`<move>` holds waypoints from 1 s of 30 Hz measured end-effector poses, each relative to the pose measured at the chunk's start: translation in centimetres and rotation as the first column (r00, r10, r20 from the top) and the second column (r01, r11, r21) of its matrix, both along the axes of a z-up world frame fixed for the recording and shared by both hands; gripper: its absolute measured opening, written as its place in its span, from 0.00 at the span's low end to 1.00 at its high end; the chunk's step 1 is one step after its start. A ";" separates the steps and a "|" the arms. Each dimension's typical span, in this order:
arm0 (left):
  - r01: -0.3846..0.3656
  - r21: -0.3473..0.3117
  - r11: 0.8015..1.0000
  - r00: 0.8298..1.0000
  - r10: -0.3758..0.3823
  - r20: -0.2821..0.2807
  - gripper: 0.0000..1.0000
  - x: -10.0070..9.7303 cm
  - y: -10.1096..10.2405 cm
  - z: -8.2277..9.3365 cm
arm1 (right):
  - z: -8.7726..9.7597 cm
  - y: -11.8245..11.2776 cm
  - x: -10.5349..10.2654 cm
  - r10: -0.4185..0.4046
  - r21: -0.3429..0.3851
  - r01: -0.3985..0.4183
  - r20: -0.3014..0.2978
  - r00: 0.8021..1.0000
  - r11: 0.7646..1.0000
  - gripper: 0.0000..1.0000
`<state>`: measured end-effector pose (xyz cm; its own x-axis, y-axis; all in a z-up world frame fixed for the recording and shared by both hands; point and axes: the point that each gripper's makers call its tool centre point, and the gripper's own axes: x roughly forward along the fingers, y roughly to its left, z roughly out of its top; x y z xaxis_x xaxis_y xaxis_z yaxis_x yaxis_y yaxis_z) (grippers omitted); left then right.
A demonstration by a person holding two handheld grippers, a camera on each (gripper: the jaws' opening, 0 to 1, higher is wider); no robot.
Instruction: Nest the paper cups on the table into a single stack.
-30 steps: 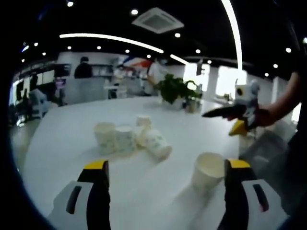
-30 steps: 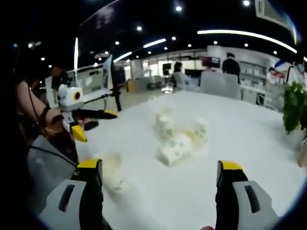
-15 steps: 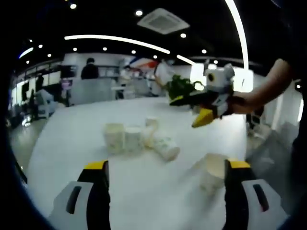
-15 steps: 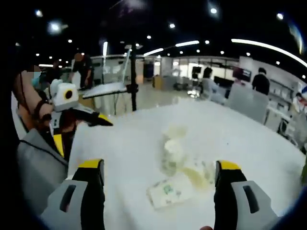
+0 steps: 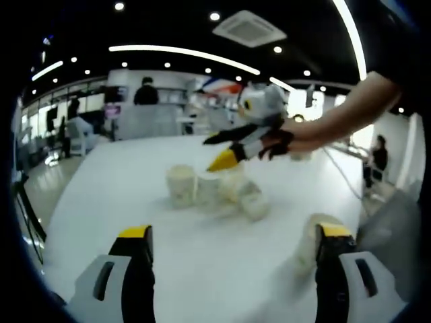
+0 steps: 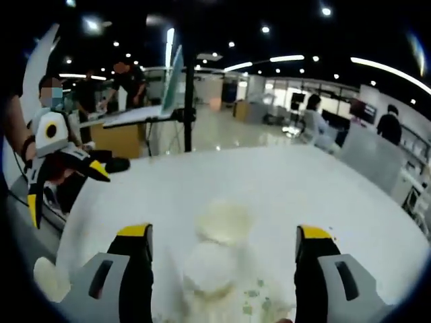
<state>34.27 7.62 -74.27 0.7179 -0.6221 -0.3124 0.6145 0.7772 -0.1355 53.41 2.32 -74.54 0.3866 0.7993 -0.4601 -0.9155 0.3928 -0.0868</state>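
White bench [image 5: 101, 202] in a lit hall, paper cups [image 6: 219, 256] clustered just ahead between the wide-open, empty right gripper [image 6: 224, 245], left gripper [image 5: 232, 239] likewise open and empty, lone cup [image 5: 311, 239] beside its right jaw.

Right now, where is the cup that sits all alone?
In the left gripper view, the lone paper cup stands right of the cup cluster, beside the left tool's right jaw.

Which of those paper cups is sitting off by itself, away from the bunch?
The lone cup, standing upright beside the left tongs' right-hand jaw in the left gripper view. The other cups huddle together mid-table, under the right tongs reaching over them.
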 end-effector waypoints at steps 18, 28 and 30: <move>-0.047 -0.011 0.999 0.999 0.046 -0.014 0.98 0.4 0.9 -0.7 | -3.8 3.5 0.4 0.039 -0.107 -0.043 -0.042 0.998 0.993 0.61; -0.052 -0.021 0.998 0.998 0.052 -0.017 0.98 0.4 1.0 -0.6 | -3.9 3.9 0.3 0.053 -0.121 -0.060 -0.055 0.997 0.991 0.55; -0.057 -0.021 0.998 0.998 0.057 -0.014 0.98 0.4 1.1 -0.5 | -4.0 4.0 0.1 0.064 -0.124 -0.071 -0.061 0.996 0.990 0.52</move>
<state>34.62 8.70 -74.79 0.7483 -0.5869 -0.3093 0.5670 0.8078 -0.1609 53.53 6.35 -78.56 0.3041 0.7567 -0.5787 -0.9444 0.3191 -0.0790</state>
